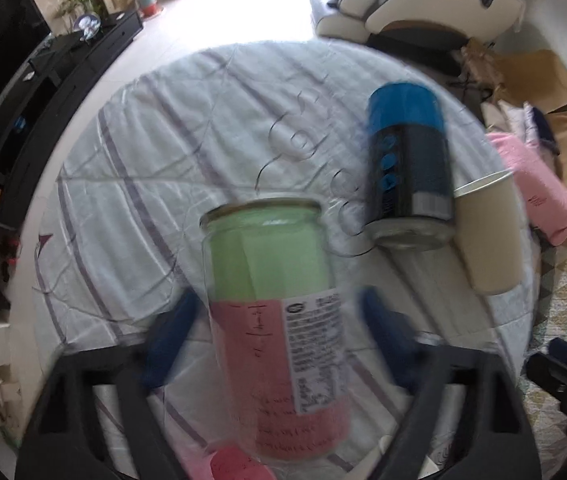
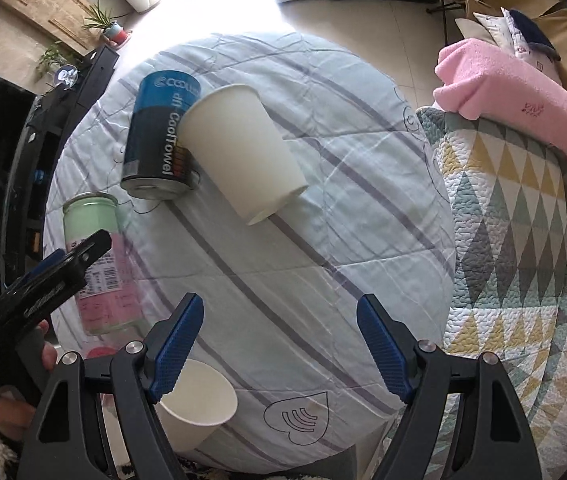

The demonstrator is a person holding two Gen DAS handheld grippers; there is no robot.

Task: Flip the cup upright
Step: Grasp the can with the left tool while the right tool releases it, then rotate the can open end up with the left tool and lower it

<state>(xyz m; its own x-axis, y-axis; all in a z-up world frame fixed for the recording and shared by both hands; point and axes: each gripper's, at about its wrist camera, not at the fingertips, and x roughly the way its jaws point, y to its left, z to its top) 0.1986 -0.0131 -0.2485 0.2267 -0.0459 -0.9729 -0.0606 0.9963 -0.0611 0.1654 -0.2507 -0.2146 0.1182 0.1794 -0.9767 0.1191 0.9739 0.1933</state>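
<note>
The paper cup (image 2: 243,152) lies tipped on its side on the striped sheet (image 2: 343,208) that covers the round counter (image 2: 423,288), its wide mouth up toward the far edge and its narrow base pointing down toward the near side. Its upper rim rests against a blue and black can (image 2: 159,140) marked "CoolTowel", which stands just beside it on the cloth. From the left camera the same cup (image 1: 487,232) shows to the right of the can (image 1: 407,168), half hidden behind it. A glass jar (image 1: 275,320) with green and pink paper inside stands between the blue fingers of the left hand-held gripper (image 1: 271,344), whose fingers sit spread on either side of the jar without pressing it; that view is blurred, so the gap is hard to judge finely. The right hand-held gripper (image 2: 279,348) hangs over the near part of the counter with its fingers wide apart and nothing between them, well short of the tipped cup. A second paper cup (image 2: 199,404) sits near the counter's near edge, under the left finger of the right hand-held gripper. A pink towel (image 2: 515,100) lies on a patterned quilt (image 2: 523,260) off to the right.
</note>
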